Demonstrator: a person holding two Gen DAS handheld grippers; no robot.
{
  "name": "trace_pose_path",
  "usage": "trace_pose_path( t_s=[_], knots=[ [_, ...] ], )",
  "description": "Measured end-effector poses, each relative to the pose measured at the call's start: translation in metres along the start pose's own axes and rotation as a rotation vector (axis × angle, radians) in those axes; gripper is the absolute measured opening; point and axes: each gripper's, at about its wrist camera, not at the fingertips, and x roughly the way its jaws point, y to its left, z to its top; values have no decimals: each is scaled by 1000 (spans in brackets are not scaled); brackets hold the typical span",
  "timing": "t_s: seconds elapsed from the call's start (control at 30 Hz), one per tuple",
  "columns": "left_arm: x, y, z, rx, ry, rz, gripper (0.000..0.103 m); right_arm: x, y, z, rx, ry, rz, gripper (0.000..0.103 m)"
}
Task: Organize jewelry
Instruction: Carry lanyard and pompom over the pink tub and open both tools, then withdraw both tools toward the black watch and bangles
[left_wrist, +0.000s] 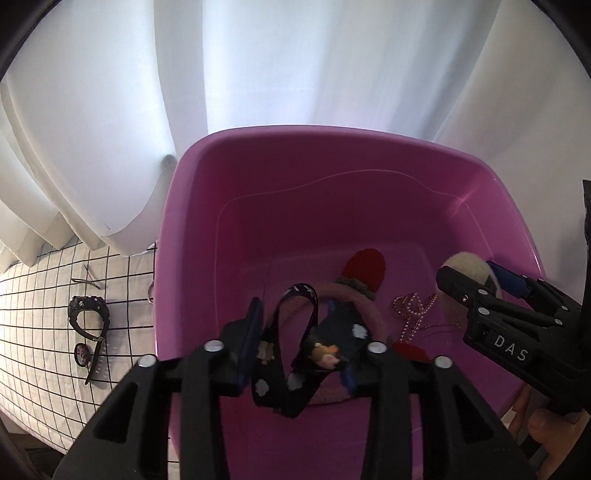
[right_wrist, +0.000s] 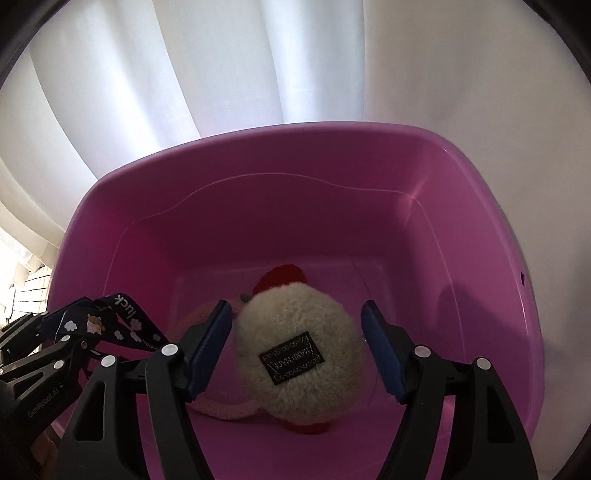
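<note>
Hovering over the purple bin (left_wrist: 192, 258), both grippers point steeply down into it.

Left gripper (left_wrist: 301, 345): jaws stand part open, pads set on either side of a dark printed ribbon band (left_wrist: 295, 332). The band is looped and twisted, its long run going from the near wall up toward the bin's middle. It hangs between the pads; I cannot tell whether either pad presses on it, so I read it as loose.

Right gripper (right_wrist: 297, 349): jaws wide, a clear gap on each side of the cream pom-pom (right_wrist: 299, 350), whose black label faces up. No pad contact visible. The pom-pom sits straight ahead of this gripper, in line with its fingers, low over the bin floor; whether it has landed is hidden.

Outward on the floor: a pink fuzzy headband (left_wrist: 369, 310) under the ribbon band, a red pom-pom (left_wrist: 365, 269) beyond it, a pink bead chain (left_wrist: 413, 314) between the two grippers.

Outside, left of the bin on the checked cloth (left_wrist: 37, 314): a black wristwatch (left_wrist: 88, 314), well apart. Left gripper is nearer to it, so the next fetch likely falls to that side.
</note>
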Motion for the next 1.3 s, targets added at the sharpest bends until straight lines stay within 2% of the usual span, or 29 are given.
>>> trace_pose_path(
  t_s=[0.1,0.2,0.57,0.97,1.17,1.3],
  knots=[
    [-6,-1,-1,7,-43,-5,73,-1,-3,-1,1,-2,-12,74],
    [-11,-5,-1,19,-70,33,84,-6,-8,0,7,-16,-7,74],
    [-33,1,-7,-11,-96,64,86,-9,-6,4,-21,-35,21,74],
    [-68,22,-12,-83,-153,44,87,-25,12,3,-52,-81,67,74],
    [-99,52,-30,-121,-207,54,90,-57,31,-8,-77,-158,150,74],
    [-122,90,-53,-159,-246,110,93,-76,55,-18,-139,-192,208,76]
  ],
)
